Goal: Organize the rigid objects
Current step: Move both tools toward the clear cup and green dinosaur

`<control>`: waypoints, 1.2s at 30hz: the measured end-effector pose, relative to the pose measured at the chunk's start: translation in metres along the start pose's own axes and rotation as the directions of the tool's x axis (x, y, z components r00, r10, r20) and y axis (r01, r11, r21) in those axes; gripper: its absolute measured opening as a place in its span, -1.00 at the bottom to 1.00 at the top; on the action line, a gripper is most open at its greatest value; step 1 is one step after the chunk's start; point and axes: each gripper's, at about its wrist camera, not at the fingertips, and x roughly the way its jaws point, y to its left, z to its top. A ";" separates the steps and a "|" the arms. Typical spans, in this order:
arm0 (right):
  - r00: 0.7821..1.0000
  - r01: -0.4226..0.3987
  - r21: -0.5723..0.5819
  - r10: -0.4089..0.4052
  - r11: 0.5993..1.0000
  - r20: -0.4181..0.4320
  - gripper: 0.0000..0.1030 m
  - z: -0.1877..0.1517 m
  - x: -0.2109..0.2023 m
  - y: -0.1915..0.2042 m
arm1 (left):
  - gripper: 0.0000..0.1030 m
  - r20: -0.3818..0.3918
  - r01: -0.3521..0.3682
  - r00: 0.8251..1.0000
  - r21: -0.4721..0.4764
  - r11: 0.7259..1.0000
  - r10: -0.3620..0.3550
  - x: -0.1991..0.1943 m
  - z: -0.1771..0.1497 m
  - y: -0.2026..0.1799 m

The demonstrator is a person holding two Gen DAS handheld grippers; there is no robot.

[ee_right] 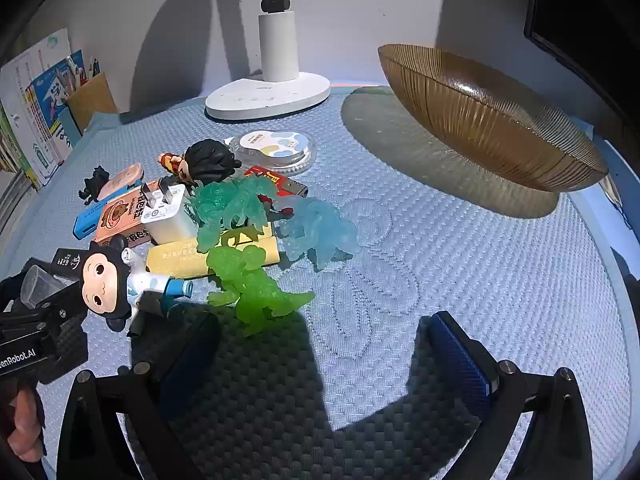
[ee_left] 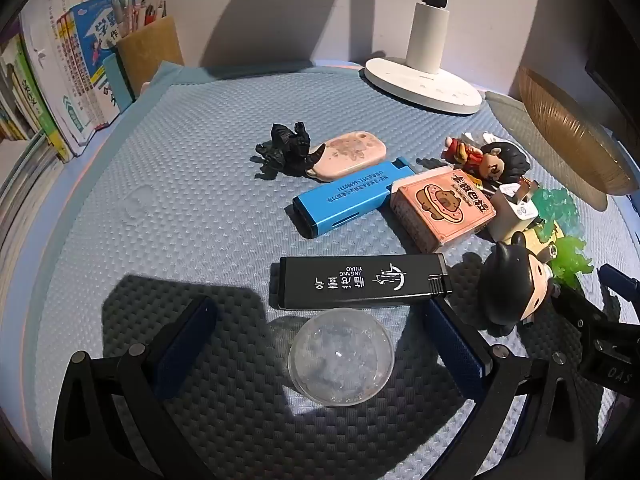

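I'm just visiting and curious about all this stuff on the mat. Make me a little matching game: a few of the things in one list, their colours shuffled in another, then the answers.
Things:
1. dinosaur
2. bowl
3. lamp
4. lighter

Colours:
A. black with white lettering
B. white
C. bright see-through green
D. amber-brown, ribbed

Pairs: 1-C, 2-D, 3-B, 4-A

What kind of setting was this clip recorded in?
Most likely a home study desk: a row of books stands along the wall beside a pen holder, a white desk lamp sits at the back, and small toys clutter a blue mat.
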 end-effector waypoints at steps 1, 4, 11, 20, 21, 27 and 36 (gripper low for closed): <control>1.000 0.000 0.000 0.000 1.000 0.000 1.00 0.000 0.000 0.000 | 1.00 -0.013 -0.010 1.000 0.004 1.000 0.010 0.000 0.000 0.000; 1.000 -0.001 0.001 0.001 1.000 0.001 1.00 0.000 0.000 0.000 | 1.00 -0.034 -0.024 0.999 -0.005 1.000 0.024 0.001 0.003 -0.001; 0.989 -0.017 0.030 0.021 0.999 -0.143 1.00 -0.010 -0.012 -0.002 | 0.99 -0.056 0.035 0.998 -0.035 0.999 -0.037 -0.037 -0.035 0.016; 0.996 0.047 -0.012 -0.046 0.999 0.070 1.00 -0.049 -0.121 0.008 | 0.99 0.119 0.119 0.986 -0.030 0.992 -0.115 -0.125 -0.053 0.041; 0.987 0.064 -0.029 -0.059 0.998 0.150 1.00 -0.050 -0.147 0.012 | 0.99 0.155 0.118 0.981 -0.020 0.993 -0.113 -0.139 -0.055 0.041; 0.960 -0.140 -0.080 0.156 0.987 0.235 1.00 -0.057 -0.190 0.049 | 0.99 0.238 0.103 0.966 0.021 0.994 -0.105 -0.184 -0.067 0.041; 0.979 -0.051 -0.039 0.057 0.998 0.193 1.00 -0.068 -0.200 0.057 | 0.97 0.276 0.057 0.960 -0.032 0.998 -0.046 -0.185 -0.104 0.050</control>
